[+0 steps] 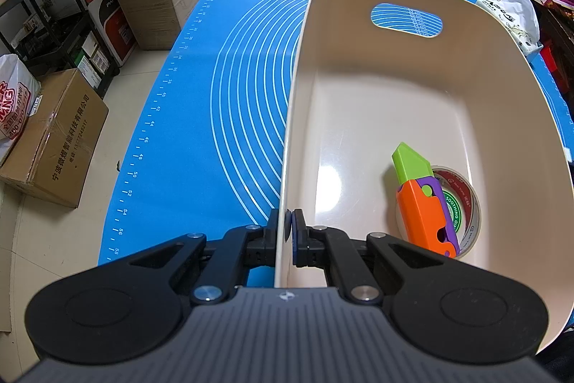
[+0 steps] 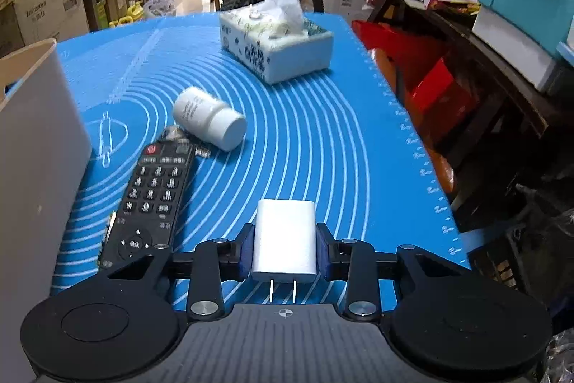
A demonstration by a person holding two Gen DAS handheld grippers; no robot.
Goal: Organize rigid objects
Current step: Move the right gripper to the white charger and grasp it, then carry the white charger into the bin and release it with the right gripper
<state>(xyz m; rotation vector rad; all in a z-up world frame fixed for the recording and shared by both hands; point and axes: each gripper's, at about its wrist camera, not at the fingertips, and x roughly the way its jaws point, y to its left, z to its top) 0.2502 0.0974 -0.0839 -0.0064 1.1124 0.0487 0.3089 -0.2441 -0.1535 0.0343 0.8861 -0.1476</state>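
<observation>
White charger (image 2: pixel 284 241) pinched in right gripper (image 2: pixel 285 248) — remote (image 2: pixel 149 200) beside; left gripper (image 1: pixel 286 232) clamps bin wall (image 1: pixel 287 146).

The cream plastic bin (image 1: pixel 376 103) is showing a glossy floor, the blue mat (image 2: pixel 323 146) is looking smooth and rubbery matt, the white charger (image 2: pixel 285 241) and bottle (image 2: pixel 210 119) are looking like smooth plastic, and the black remote (image 2: pixel 150 196) is appearing matt.

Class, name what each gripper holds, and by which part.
Left gripper: the bin, pinched at its rim. Right gripper: the white charger, gripped across its two sides.
</observation>
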